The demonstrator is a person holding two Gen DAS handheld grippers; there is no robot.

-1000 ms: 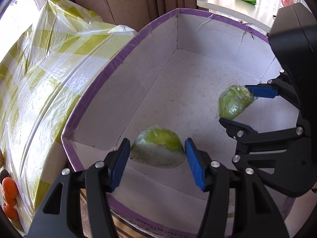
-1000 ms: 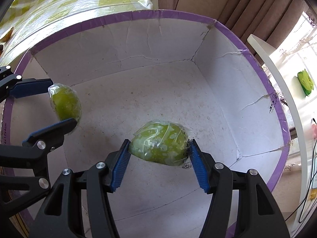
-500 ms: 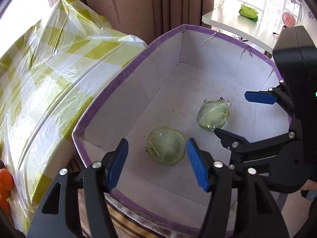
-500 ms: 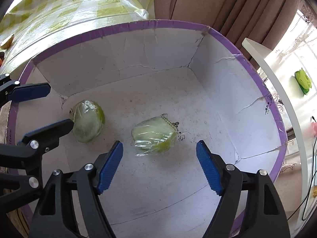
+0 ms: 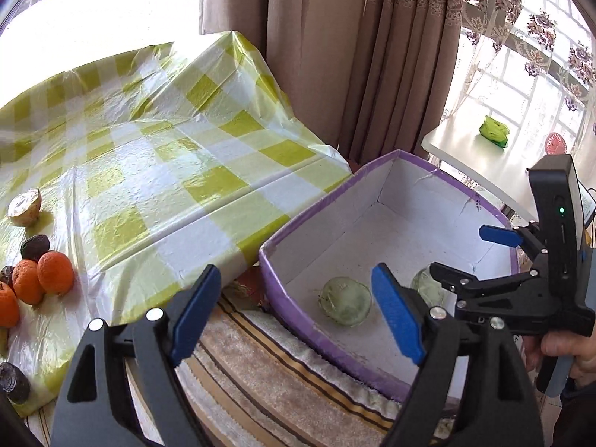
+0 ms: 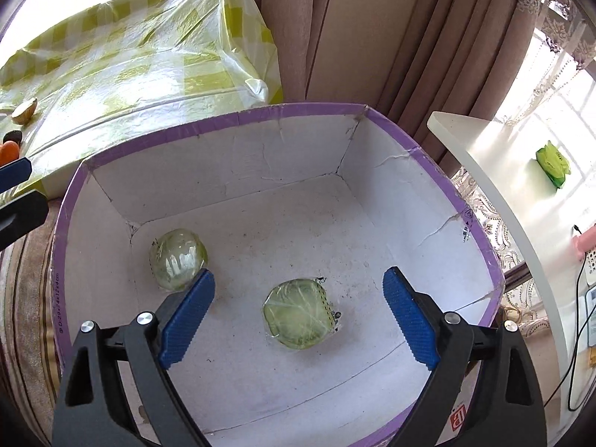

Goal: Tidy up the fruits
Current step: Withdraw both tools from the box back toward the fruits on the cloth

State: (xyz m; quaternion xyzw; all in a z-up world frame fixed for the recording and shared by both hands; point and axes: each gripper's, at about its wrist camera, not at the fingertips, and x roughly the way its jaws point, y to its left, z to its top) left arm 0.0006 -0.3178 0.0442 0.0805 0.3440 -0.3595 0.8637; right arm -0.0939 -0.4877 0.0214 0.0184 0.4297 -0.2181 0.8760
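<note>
Two green fruits wrapped in clear film lie on the floor of a white box with a purple rim (image 6: 231, 117). One (image 6: 178, 259) is near the box's left corner, the other (image 6: 298, 313) near its middle. In the left wrist view they show as one fruit (image 5: 346, 301) between the fingers and one (image 5: 428, 286) partly hidden behind the right gripper. My left gripper (image 5: 298, 311) is open and empty above the box's near rim (image 5: 298, 316). My right gripper (image 6: 298, 314) is open and empty above the box; it also shows in the left wrist view (image 5: 469, 251).
A table with a yellow-checked cloth (image 5: 149, 149) stands left of the box, with oranges (image 5: 41, 277), dark fruits (image 5: 34, 246) and a pale halved fruit (image 5: 24, 206). A striped cloth (image 5: 260, 372) lies under the box. Curtains (image 5: 335, 56) hang behind; a white table (image 6: 503, 171) is right.
Both grippers opened and let go of the wrapped green fruits, which now lie on the box floor. Both grippers pulled up and back from the box.
</note>
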